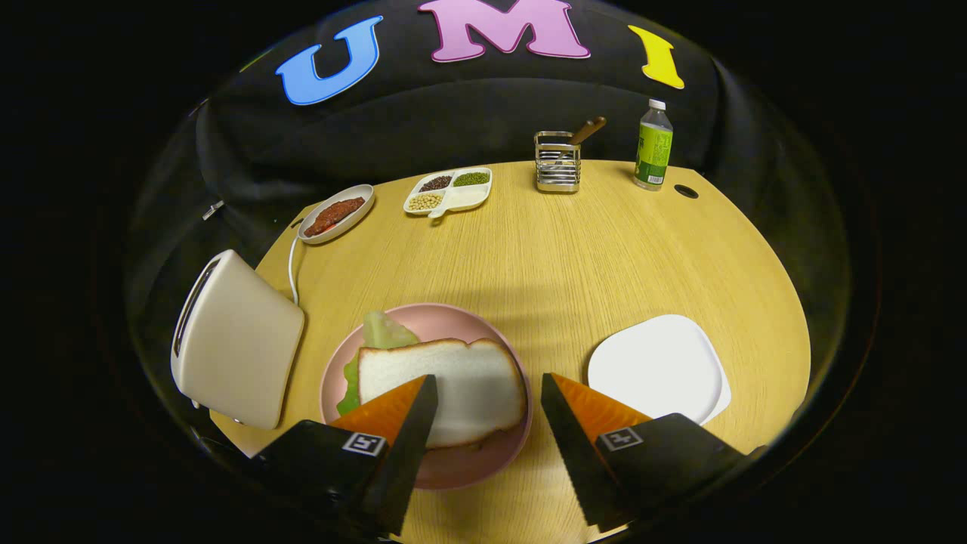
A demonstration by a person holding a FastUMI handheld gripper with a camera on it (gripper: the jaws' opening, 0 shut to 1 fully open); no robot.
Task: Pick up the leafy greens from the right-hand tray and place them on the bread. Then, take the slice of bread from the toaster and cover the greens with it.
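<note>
1. the leafy greens (381, 332) are largely hidden under the top slice of bread (446, 389); a pale green piece is seen past the slice's far edge and a darker green strip along its left side
2. any lower slice under the greens cannot be made out, since it is covered by the top slice
3. the near left corner of the bread is covered by the left finger, and the near rim of the pink plate (453, 468) is partly cut off by the same finger
4. the toaster (238, 351) is seen tilted at the left of the plate; its slot is viewed at a steep angle and the inside cannot be made out
5. the gripper (489, 400) is held wide apart with nothing gripped; the gap between the fingers is seen over the right part of the bread and the plate's right rim
6. the bread lies just ahead of the fingers, overlapped by the left one; whether that finger touches it cannot be told
7. the white tray (657, 366) is seen beyond the right finger, well apart from the pink plate
8. at the table's (559, 257) far side are seen an oval dish with a reddish piece (336, 214), a divided dish of beans (449, 190), a wire holder with a wooden handle (557, 162) and a bottle (653, 145)
</note>
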